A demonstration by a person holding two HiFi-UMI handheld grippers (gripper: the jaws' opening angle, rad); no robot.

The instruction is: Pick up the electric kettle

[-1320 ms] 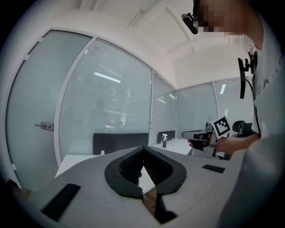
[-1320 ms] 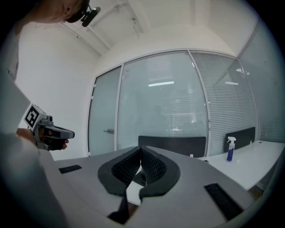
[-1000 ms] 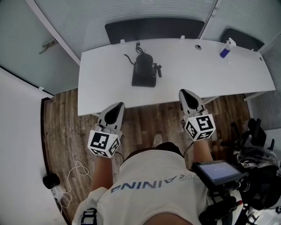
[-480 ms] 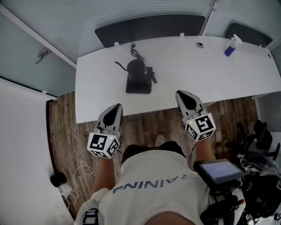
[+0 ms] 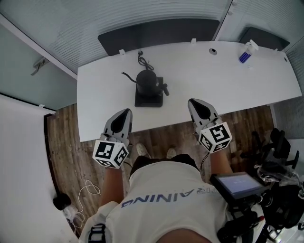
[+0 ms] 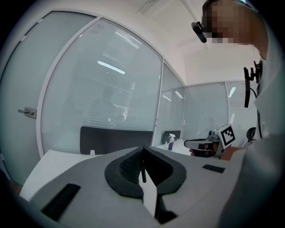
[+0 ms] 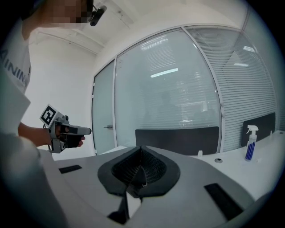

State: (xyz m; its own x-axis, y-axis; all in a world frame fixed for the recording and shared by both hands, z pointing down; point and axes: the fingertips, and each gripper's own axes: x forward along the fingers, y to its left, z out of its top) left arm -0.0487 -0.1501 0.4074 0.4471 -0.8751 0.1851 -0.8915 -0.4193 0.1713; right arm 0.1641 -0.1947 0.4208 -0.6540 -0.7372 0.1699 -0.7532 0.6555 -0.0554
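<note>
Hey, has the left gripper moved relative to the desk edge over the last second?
Yes. The left gripper has gone forward: its tip barely crossed the near edge of the table before, and now it reaches further over the tabletop, toward the kettle.

1. desk (image 5: 228,85): white top, smooth, matt.
2. electric kettle (image 5: 147,81): black, matt-looking body; base (image 5: 148,100) dark, matt.
3. floor (image 5: 61,137): brown wood planks, visible grain.
4. left gripper (image 5: 126,114), right gripper (image 5: 194,103): grey matt plastic shells; jaws lined with black ribbed padding.
5. spray bottle (image 5: 245,51): translucent plastic, blue lower part.
6. shirt (image 5: 161,199): light cloth.
7. wall panels (image 5: 142,14): glass, frosted look.
</note>
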